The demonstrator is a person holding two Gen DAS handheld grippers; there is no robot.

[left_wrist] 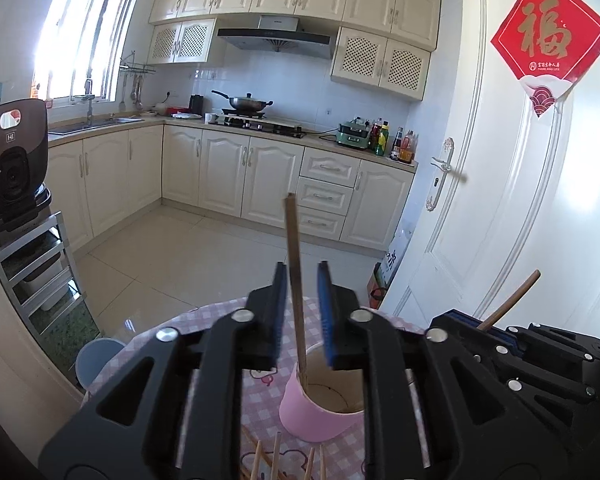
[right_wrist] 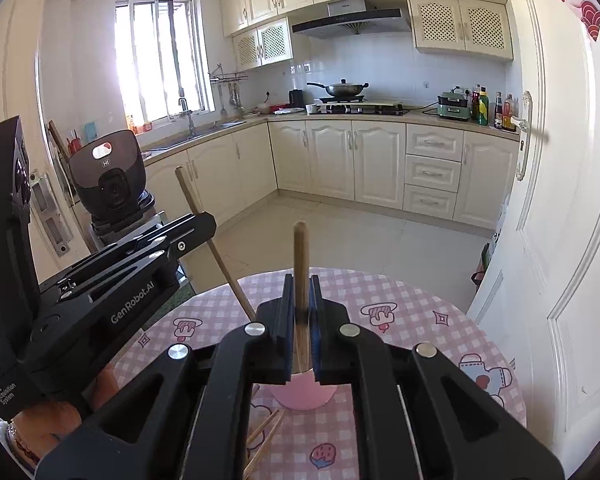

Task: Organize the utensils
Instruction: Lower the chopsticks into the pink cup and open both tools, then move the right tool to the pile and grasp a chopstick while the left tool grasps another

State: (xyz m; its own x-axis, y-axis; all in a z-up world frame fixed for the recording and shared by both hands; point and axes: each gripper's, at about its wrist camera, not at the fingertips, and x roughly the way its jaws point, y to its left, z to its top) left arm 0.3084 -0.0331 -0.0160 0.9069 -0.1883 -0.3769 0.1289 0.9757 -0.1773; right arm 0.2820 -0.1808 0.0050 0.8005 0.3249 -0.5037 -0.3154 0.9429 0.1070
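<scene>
Left wrist view: left gripper parted around a brown wooden chopstick standing in the pink cylindrical cup. Right gripper clamps another chopstick; a crooked descent could tip the cup.

Pink cup; pink-white checked tablecloth; brown chopstick; blue-padded fingers.

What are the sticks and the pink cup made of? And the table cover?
The chopsticks look like wood or bamboo: matte brown, with faint grain. The pink cup may be plastic or coated paper: its outside is smooth and its inside a dull tan, so the look leaves it open. The checked tablecloth seems to be wipe-clean vinyl, lying flat with printed cartoons and a slight sheen.
</scene>
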